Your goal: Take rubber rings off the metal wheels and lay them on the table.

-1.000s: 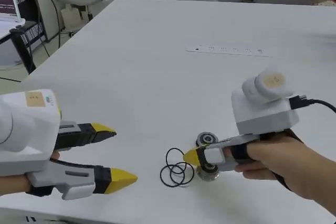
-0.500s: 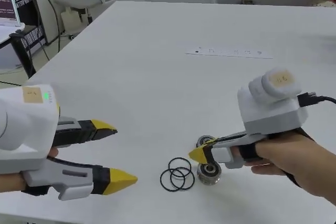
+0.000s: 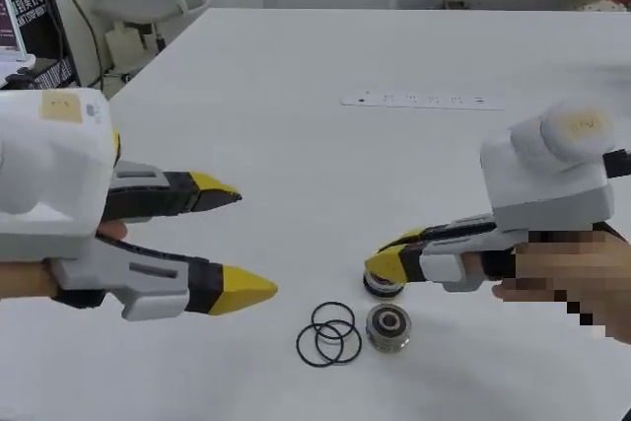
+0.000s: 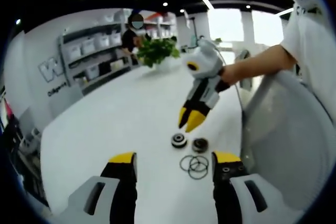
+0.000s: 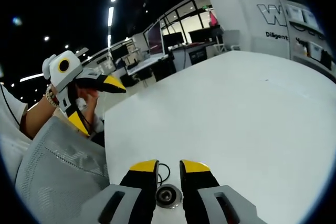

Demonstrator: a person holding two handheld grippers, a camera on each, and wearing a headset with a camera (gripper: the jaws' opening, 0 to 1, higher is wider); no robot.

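The left gripper (image 3: 237,241) is hanging over the table (image 3: 296,96) at the 9 o'clock side of the head view. Its jaws are standing wide apart and are holding nothing. The right gripper (image 3: 380,265) is reaching in from 3 o'clock. Its yellow tips are sitting close together with only a narrow gap between them, and nothing is caught in that gap.

Two metal wheels are lying flat on the table towards 6 o'clock in the head view. The far wheel (image 3: 383,287) is sitting just under the right gripper's tips and is partly hidden by them. In the left gripper view those tips are hovering clear above it, not touching. In the right gripper view this wheel is showing at 6 o'clock, through the slit between the jaws. The near wheel (image 3: 388,326) is lying just beside the far one, at its 6 o'clock.

A small heap of black rubber rings (image 3: 330,332) is resting on the table at the near wheel's 9 o'clock, close to it. The rings are overlapping one another. Whether either wheel is wearing a ring I cannot tell.

A flat white power strip (image 3: 422,101) is lying well apart from all this, towards 12 o'clock.
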